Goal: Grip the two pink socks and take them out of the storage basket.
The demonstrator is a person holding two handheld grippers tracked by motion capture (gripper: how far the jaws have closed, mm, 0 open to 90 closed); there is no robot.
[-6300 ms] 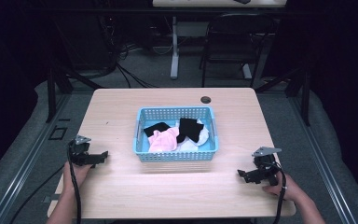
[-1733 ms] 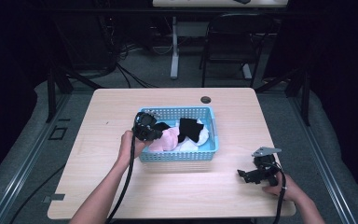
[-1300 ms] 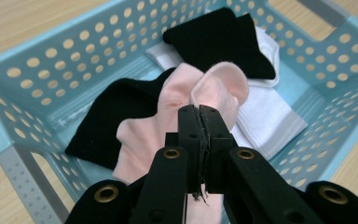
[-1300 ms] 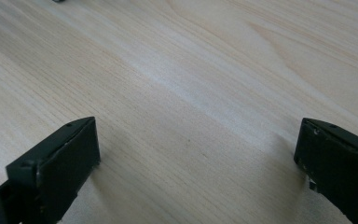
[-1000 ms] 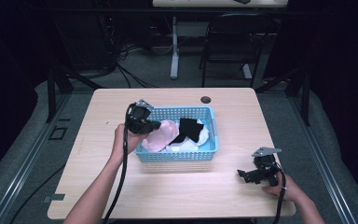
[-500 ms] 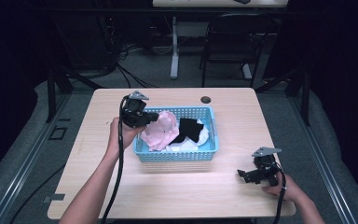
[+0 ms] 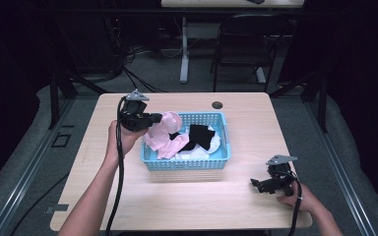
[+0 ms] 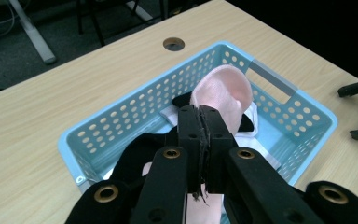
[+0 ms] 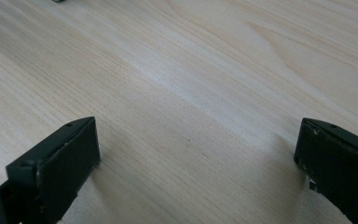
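Note:
A light blue perforated basket [image 7: 187,163] [image 8: 303,105] stands mid-table and holds black socks [image 7: 201,135] and white ones [image 7: 214,143]. My left gripper [image 7: 158,119] [image 8: 199,112] is shut on a pink sock [image 7: 165,133] [image 8: 226,91], which hangs from the jaws above the basket's left end, its lower part draping inside. A black sock [image 8: 137,156] lies under it in the left gripper view. My right gripper [image 7: 254,184] [image 9: 198,149] rests low over the bare table near the front right corner, jaws wide apart with nothing between them.
A round cable hole [image 7: 218,104] [image 8: 173,44] sits in the tabletop [image 7: 187,206] behind the basket. Beyond the table stand a black chair [image 7: 241,44] and a desk leg [image 7: 183,49]. Bare wood lies left of and in front of the basket.
My left gripper has risen and drawn back to the left, lifting the pink sock higher out of the basket. The right gripper has stayed still.

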